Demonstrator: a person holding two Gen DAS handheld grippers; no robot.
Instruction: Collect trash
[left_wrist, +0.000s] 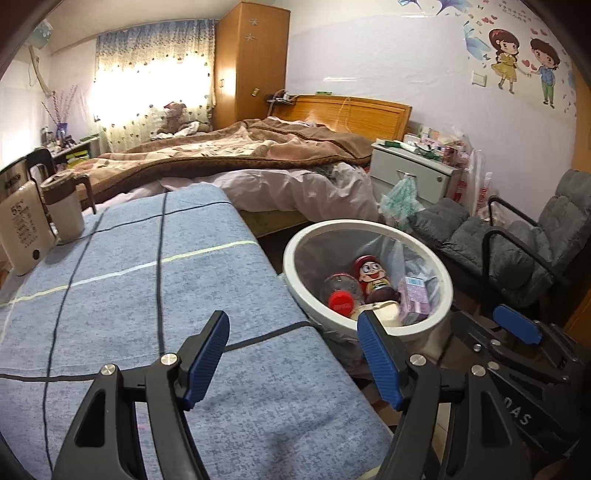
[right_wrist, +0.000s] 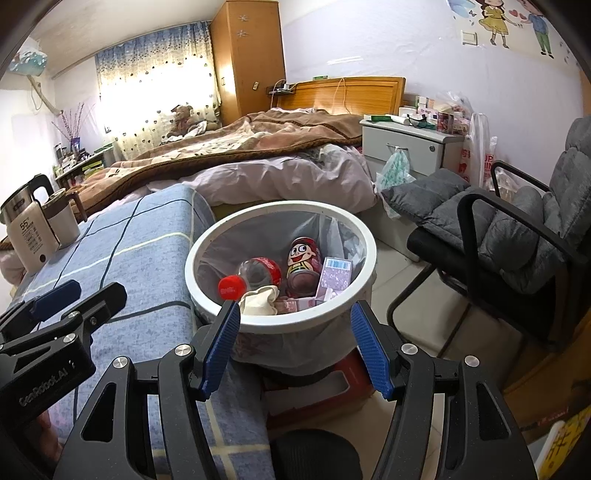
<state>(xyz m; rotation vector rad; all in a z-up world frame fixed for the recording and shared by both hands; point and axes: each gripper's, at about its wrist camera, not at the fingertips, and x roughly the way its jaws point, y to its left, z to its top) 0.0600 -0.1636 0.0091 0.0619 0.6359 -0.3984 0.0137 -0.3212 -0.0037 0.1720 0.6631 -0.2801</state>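
The white bin (right_wrist: 360, 236) stands just beside the table (right_wrist: 140, 258) and holds a red-capped bottle (right_wrist: 255, 275), a cartoon can (right_wrist: 303, 262), a purple carton (right_wrist: 334, 275) and crumpled paper (right_wrist: 258, 301). The right gripper (right_wrist: 295, 321) hovers over the bin's near rim, spread wide and holding nothing. The left gripper (left_wrist: 291, 332), likewise spread and holding nothing, hangs over the table edge beside the bin.

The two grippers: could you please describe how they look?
Both the left gripper and the right gripper share black angular frames, silver round bolts and ribbed blue finger pads. White lettering marks each body. No cables or sleeves show.
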